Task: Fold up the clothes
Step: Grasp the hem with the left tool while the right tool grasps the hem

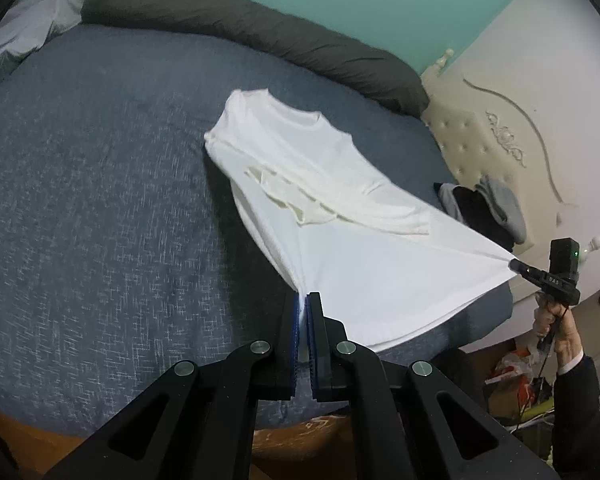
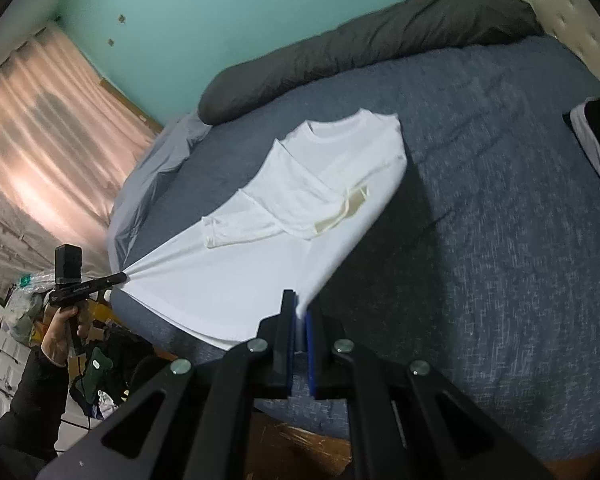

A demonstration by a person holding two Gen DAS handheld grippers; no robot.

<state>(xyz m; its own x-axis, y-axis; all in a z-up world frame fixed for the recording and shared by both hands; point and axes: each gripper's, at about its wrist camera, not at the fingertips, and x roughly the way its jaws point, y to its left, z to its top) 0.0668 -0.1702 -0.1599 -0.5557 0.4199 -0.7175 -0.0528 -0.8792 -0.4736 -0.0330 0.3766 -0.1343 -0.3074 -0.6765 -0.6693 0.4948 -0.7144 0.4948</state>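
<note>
A white T-shirt lies on the blue bedspread, collar far, both sleeves folded in over its front. My left gripper is shut on one bottom corner of the shirt. The right gripper pinches the other bottom corner, held by a hand at the far right. The hem hangs stretched between them, lifted off the bed. In the right wrist view the T-shirt runs from the right gripper to the left gripper at the left.
A long dark grey bolster lies along the far side of the bed by the green wall. Dark and grey clothes are piled near the cream headboard. A pink curtain and floor clutter stand beside the bed.
</note>
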